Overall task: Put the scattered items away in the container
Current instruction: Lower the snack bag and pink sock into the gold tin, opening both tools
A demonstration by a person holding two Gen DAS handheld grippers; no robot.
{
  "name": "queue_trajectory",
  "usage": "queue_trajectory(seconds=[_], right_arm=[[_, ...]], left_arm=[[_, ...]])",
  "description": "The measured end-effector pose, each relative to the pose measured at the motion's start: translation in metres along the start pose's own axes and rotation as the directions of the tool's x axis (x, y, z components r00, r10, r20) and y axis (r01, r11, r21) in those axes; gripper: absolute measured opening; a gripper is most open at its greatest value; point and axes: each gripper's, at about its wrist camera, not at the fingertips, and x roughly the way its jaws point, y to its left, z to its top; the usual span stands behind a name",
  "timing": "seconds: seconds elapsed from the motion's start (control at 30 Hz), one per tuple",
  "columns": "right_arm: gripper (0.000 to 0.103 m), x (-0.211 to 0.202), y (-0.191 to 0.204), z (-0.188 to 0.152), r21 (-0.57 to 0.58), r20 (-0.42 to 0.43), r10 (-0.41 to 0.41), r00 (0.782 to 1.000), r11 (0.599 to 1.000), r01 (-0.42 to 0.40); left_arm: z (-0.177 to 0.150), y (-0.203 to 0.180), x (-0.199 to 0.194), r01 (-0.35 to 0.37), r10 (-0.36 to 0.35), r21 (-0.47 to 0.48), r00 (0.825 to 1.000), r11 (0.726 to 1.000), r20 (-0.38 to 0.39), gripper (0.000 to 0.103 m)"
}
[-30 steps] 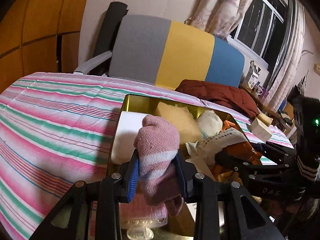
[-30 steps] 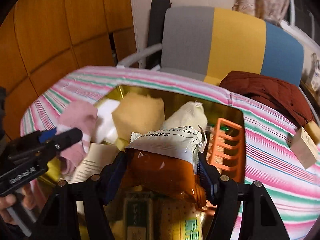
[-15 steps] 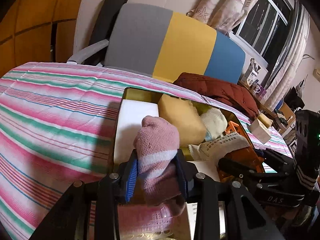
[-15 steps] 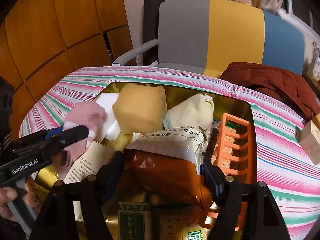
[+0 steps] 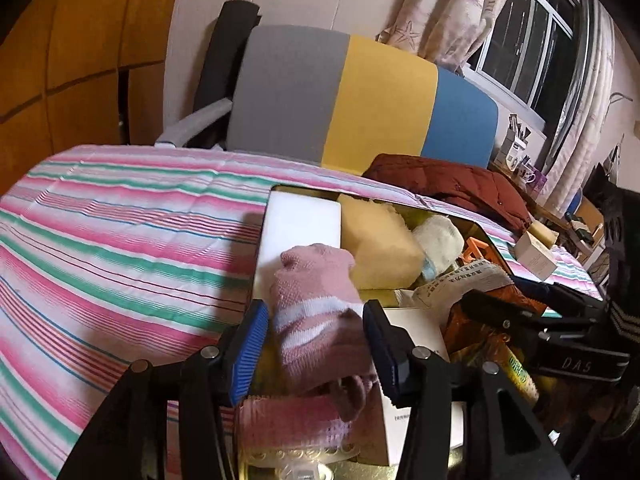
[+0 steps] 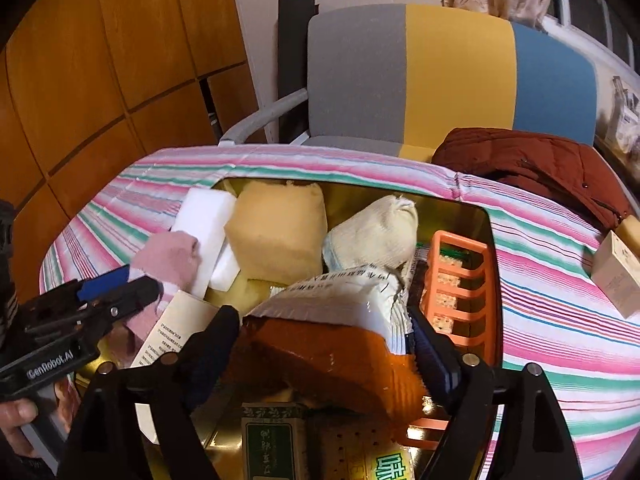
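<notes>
- The gold tin (image 6: 456,208) lies on the striped blanket (image 6: 560,320) and is already crowded with things.
- In the left wrist view the pink sock (image 5: 316,304) sits between the blue pads of the left gripper (image 5: 316,336). There is a small gap on both sides, so the jaws look loosened and no more clenched on it. The sock rests over the near left part of the tin, with its lower end on a pink packet (image 5: 292,420).
- In the right wrist view the right gripper (image 6: 324,340) is clenched on the orange and white snack bag (image 6: 332,320). The bag hangs over the near middle of the tin.
- Seen from the right wrist camera, the left gripper (image 6: 116,292) comes in at 9 o'clock of the tin, with the pink sock (image 6: 168,264) at its tip.
- At 11 o'clock in the tin a white block (image 6: 204,232) leans on the rim. Just beside it, at 12 o'clock, lies a yellow sponge (image 6: 280,232).
- A cream sock ball (image 6: 372,232) touches the sponge at 1 o'clock.
- An orange rack (image 6: 456,284) stands along the wall of the tin at 3 o'clock.
- A green box (image 6: 272,440) is at 6 o'clock, under the bag.
- Outside the tin, a small cardboard box (image 6: 616,276) lies on the blanket at 3 o'clock, well apart from the tin.
- A dark red jacket (image 6: 532,168) lies at 1 o'clock, and a grey, yellow and blue chair (image 6: 448,76) stands behind the blanket at 12 o'clock.
</notes>
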Motion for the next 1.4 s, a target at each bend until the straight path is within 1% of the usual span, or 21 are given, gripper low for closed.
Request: queue_trajectory(seconds=[0.13, 0.2, 0.23, 0.27, 0.3, 0.33, 0.37, 0.4, 0.47, 0.53, 0.63, 0.67, 0.83, 1.0, 1.07, 1.1, 1.2, 1.4], right_arm=[[0.085, -0.009, -0.001, -0.002, 0.004, 0.034, -0.007, 0.999, 1.000, 0.007], [0.085, -0.013, -0.001, -0.002, 0.005, 0.052, -0.009, 0.999, 1.000, 0.008], [0.085, -0.015, -0.001, -0.002, 0.005, 0.061, -0.009, 0.998, 1.000, 0.009], [0.085, -0.018, 0.000, -0.003, 0.003, 0.073, -0.013, 0.997, 1.000, 0.013], [0.085, -0.021, 0.000, -0.004, -0.001, 0.087, -0.018, 0.996, 1.000, 0.019], [0.083, -0.025, 0.002, -0.005, -0.007, 0.102, -0.024, 0.995, 1.000, 0.025], [0.078, -0.028, 0.003, -0.005, -0.015, 0.117, -0.033, 0.993, 0.999, 0.035], [0.075, -0.031, 0.005, -0.006, -0.025, 0.126, -0.036, 0.991, 0.999, 0.039], [0.066, -0.035, 0.009, -0.008, -0.042, 0.131, -0.029, 0.991, 0.998, 0.035], [0.060, -0.036, 0.012, -0.010, -0.059, 0.131, -0.023, 0.991, 0.998, 0.031], [0.058, -0.035, 0.016, -0.014, -0.071, 0.121, -0.019, 0.992, 0.997, 0.027], [0.056, -0.034, 0.016, -0.016, -0.070, 0.117, -0.018, 0.993, 0.997, 0.026], [0.056, -0.035, 0.014, -0.021, -0.050, 0.111, -0.009, 0.994, 0.999, 0.015], [0.056, -0.044, 0.016, -0.024, -0.027, 0.129, 0.008, 0.992, 1.000, -0.004], [0.056, -0.048, 0.017, -0.027, -0.020, 0.136, 0.014, 0.991, 1.000, -0.011], [0.056, -0.051, 0.017, -0.028, -0.017, 0.141, 0.015, 0.990, 1.000, -0.013], [0.056, -0.060, 0.017, -0.032, -0.007, 0.159, 0.024, 0.987, 1.000, -0.023], [0.058, -0.079, 0.011, -0.040, 0.019, 0.193, 0.033, 0.981, 0.999, -0.038]], left_arm=[[-0.003, -0.002, -0.011, -0.040, 0.040, 0.005, 0.998, 0.999, 0.039, 0.047], [-0.005, -0.003, -0.016, -0.061, 0.060, 0.004, 0.996, 0.998, 0.062, 0.037], [-0.006, -0.005, -0.017, -0.070, 0.069, 0.011, 0.995, 0.997, 0.067, 0.035], [-0.007, -0.007, -0.016, -0.073, 0.072, 0.018, 0.996, 0.997, 0.062, 0.032], [-0.007, -0.009, -0.014, -0.071, 0.070, 0.022, 0.996, 0.997, 0.052, 0.031], [-0.007, -0.010, -0.011, -0.068, 0.067, 0.022, 0.997, 0.997, 0.040, 0.031], [-0.008, -0.011, -0.007, -0.067, 0.066, 0.020, 0.997, 0.998, 0.030, 0.028], [-0.009, -0.011, -0.004, -0.067, 0.066, 0.017, 0.998, 0.998, 0.022, 0.028], [-0.010, -0.011, 0.000, -0.063, 0.063, 0.003, 0.998, 0.998, 0.012, 0.028], [-0.011, -0.012, 0.004, -0.068, 0.068, -0.001, 0.998, 0.998, 0.002, 0.028], [-0.014, -0.015, 0.008, -0.085, 0.085, 0.004, 0.996, 0.996, -0.008, 0.028], [-0.015, -0.015, 0.007, -0.092, 0.092, 0.008, 0.996, 0.996, -0.004, 0.028], [-0.017, -0.022, -0.005, -0.130, 0.129, 0.026, 0.991, 0.991, 0.033, 0.029], [-0.018, -0.029, -0.021, -0.151, 0.148, 0.036, 0.986, 0.988, 0.071, 0.033], [-0.019, -0.033, -0.029, -0.161, 0.157, 0.046, 0.984, 0.986, 0.087, 0.037], [-0.020, -0.034, -0.033, -0.161, 0.156, 0.048, 0.983, 0.986, 0.093, 0.040], [-0.024, -0.041, -0.045, -0.163, 0.155, 0.064, 0.981, 0.985, 0.114, 0.042], [-0.031, -0.058, -0.057, -0.157, 0.143, 0.099, 0.981, 0.983, 0.135, 0.043]])
